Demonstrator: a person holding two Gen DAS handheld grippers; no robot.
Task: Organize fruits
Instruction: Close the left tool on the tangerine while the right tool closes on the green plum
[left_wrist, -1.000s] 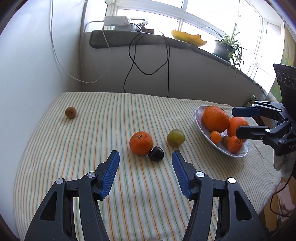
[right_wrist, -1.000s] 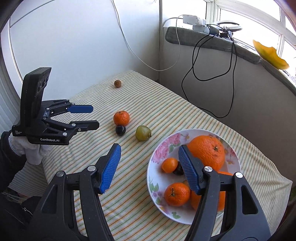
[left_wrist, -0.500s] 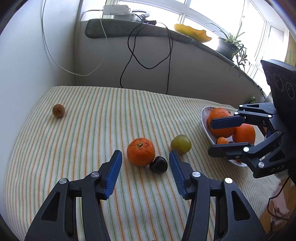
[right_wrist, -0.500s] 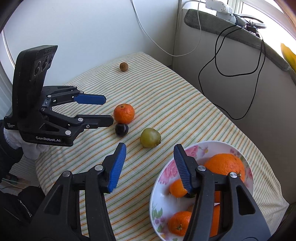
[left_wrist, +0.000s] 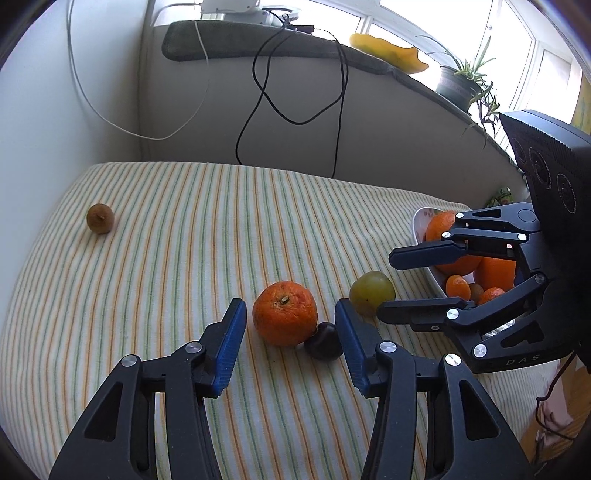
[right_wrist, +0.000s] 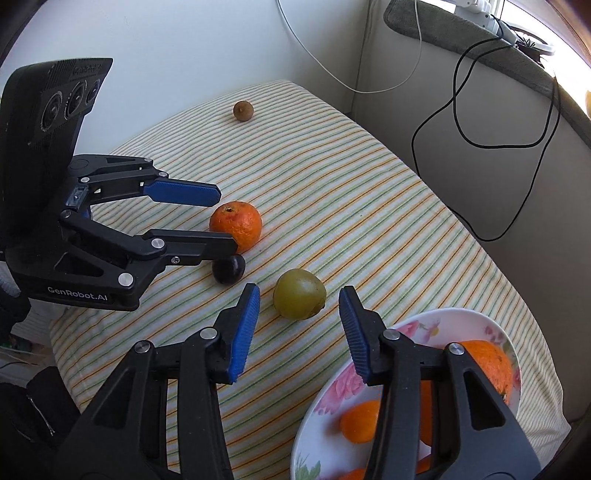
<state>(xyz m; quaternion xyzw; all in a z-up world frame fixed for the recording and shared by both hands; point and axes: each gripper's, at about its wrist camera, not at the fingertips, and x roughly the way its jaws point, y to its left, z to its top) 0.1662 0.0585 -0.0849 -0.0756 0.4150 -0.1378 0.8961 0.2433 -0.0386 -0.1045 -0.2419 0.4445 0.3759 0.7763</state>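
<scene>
Two grippers lean down over a tabletop covered in a striped cloth, each pointed at loose fruit near the middle.

The left gripper has its blue pads apart, and they are closing. Between them lie an orange tangerine and, touching it on its right, a small dark plum. The right pad sits just beside the plum; whether it touches I cannot tell. The left pad stands clear of the tangerine.

The right gripper also has its pads apart and closing, with a yellow-green fruit between them. Neither pad touches it; there is cloth showing on both sides. This fruit lies just right of the plum and a little apart from it.

To the right, at the tabletop's edge, stands a flowered plate holding a large orange and several smaller tangerines. In the left wrist view the right gripper's fingers cross in front of the plate.

Far off to the left, alone, well apart from everything else, sits a small brown fruit.

Behind the tabletop a black cable and a white cable hang down the wall from the windowsill, where a potted plant stands.
</scene>
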